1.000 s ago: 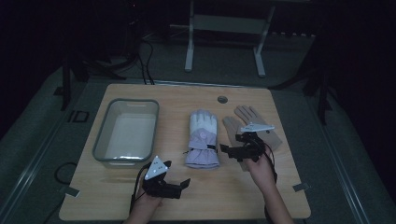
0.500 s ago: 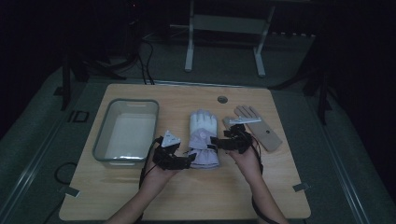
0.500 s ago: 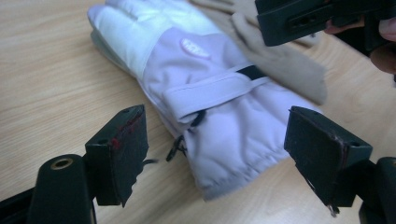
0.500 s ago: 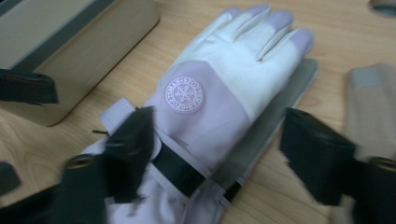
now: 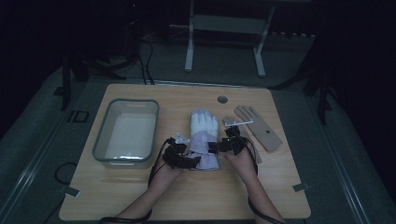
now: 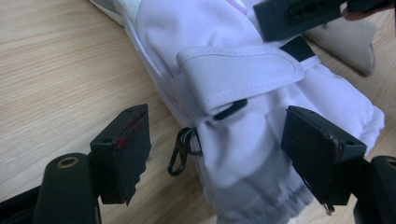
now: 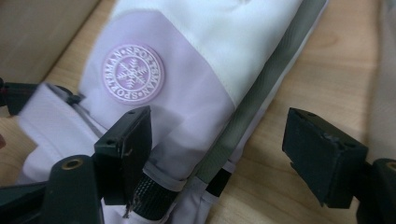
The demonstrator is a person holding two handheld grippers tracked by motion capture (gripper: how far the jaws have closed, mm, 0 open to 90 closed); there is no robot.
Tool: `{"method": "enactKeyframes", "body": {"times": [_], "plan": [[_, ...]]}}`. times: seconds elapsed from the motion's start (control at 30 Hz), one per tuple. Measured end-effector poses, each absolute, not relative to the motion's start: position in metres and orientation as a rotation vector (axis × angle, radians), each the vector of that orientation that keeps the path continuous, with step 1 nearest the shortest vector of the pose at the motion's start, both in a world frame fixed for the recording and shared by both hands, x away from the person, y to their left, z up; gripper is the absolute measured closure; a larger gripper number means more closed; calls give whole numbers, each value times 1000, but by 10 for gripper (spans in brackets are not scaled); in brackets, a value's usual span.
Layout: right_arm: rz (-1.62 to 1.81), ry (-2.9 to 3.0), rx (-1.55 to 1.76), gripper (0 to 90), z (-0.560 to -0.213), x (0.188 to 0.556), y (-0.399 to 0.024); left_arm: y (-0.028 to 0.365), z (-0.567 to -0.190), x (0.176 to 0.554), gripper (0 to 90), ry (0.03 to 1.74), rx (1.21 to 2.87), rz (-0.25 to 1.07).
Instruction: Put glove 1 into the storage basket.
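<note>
White-and-lilac ski glove (image 5: 203,140) lying flat mid-table, fingers away, cuff toward the person, between clear plastic bin (image 5: 127,133) and tan glove (image 5: 259,127). Left gripper (image 6: 219,154) at the cuff's left edge, jaws apart, having just been closing, cuff fabric and wrist strap (image 6: 243,74) between them, pads not yet pressing. Right gripper (image 7: 217,149) at the cuff's right edge, jaws wide, having just reopened a little, straddling the grey side seam (image 7: 261,93), nothing pinched. Best approach, by judgement: lower both, pinch 2 opposite cuff edges through full fabric, avoid the small black clip (image 6: 180,151), close evenly, then lift together.
</note>
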State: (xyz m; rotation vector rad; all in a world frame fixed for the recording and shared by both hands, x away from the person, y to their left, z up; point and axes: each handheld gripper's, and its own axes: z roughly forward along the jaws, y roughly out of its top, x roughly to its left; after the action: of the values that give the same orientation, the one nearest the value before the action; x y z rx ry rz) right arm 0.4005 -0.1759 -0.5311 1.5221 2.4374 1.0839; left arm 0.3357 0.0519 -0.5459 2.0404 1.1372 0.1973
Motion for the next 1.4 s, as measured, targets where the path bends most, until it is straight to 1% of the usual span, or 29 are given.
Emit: {"method": "enactKeyframes", "body": {"times": [0.03,0.07,0.1,0.13,0.17,0.23,0.3,0.33,0.37,0.4,0.47,0.5,0.63,0.7,0.87,0.97,1.17,1.4], "plan": [[1069,2454,1535,255,-534,401,-175,52,-548,337,242,1144,2037,181],[1064,2475,1542,298,-537,403,-175,52,-550,338,243,1144,2041,167],[1072,2493,1554,343,-540,404,-175,53,-552,339,256,1141,2041,149],[1084,2512,1559,408,-542,405,-175,54,-553,339,278,1144,2036,138],[1098,2533,1567,457,-542,405,-175,55,-553,339,280,1149,2034,123],[1081,2546,1548,511,-542,405,-173,54,-554,339,317,1157,2033,98],[1057,2566,1529,548,-541,404,-171,53,-554,338,326,1146,2050,77],[1042,2575,1518,568,-540,404,-170,52,-556,338,354,1140,2050,56],[1029,2580,1504,577,-540,403,-168,51,-557,337,388,1136,2053,48],[1021,2582,1491,586,-539,403,-167,52,-558,338,390,1130,2057,41],[1013,2577,1479,617,-539,402,-166,52,-558,338,460,1116,2054,17],[1011,2574,1475,630,-539,402,-166,53,-558,338,509,1111,2052,2],[1007,2547,1458,700,-536,398,-165,52,-556,336,656,1098,2053,29],[1001,2531,1453,720,-535,395,-165,51,-554,335,689,1093,2061,36],[1040,2518,1461,749,-531,393,-168,51,-548,335,722,1083,2065,29],[1050,2513,1451,755,-525,392,-168,52,-541,336,727,1070,2072,47],[1117,2484,1450,758,-511,391,-172,56,-525,339,731,1052,2050,41],[1174,2444,1392,758,-481,386,-171,63,-495,338,730,1002,2049,71]]}}
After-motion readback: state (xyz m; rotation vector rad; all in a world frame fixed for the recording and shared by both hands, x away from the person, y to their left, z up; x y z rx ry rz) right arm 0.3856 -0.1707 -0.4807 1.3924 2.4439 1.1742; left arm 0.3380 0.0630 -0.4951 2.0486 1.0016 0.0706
